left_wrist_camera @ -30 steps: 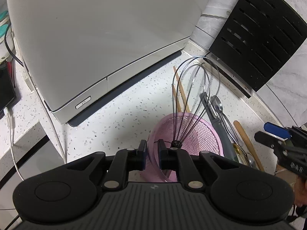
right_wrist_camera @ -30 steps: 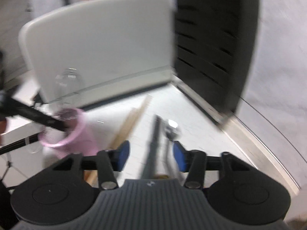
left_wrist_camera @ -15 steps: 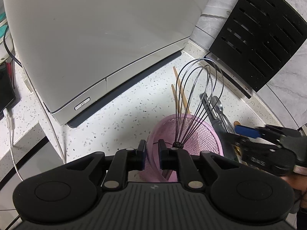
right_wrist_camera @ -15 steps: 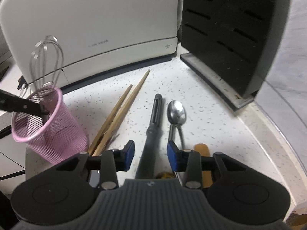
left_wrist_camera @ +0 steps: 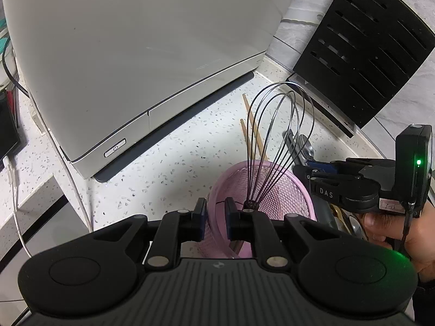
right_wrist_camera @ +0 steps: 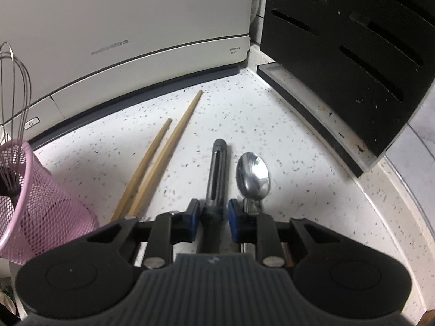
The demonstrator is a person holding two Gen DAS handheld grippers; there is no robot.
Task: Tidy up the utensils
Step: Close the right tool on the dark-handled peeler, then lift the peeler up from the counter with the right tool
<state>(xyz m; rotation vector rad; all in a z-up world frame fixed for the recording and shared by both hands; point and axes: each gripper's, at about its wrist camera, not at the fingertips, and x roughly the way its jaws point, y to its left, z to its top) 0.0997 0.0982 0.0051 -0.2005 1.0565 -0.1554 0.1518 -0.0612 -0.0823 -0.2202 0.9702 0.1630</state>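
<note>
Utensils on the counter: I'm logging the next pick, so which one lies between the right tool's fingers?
The peeler, with a dark handle and slotted metal blade. The right tool straddles its handle; the spoon lies right of it, the chopsticks left.

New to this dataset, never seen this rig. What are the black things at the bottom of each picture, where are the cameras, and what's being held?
No robot here: a person holds a handheld two-finger gripper in each hand, and each carries a fisheye camera looking forward along its fingers.

Left wrist view: the left gripper pinches the rim of a pink mesh utensil cup, one finger inside and one outside. A wire balloon whisk stands in the cup. At the right you see the other gripper and the person's hand.

Right wrist view: the right gripper has its blue-padded fingers on either side of a grey-handled metal peeler, close on its handle. On the speckled white countertop beside it lie a steel spoon and two wooden chopsticks. Behind stand a white appliance and a black slotted knife block.
</note>
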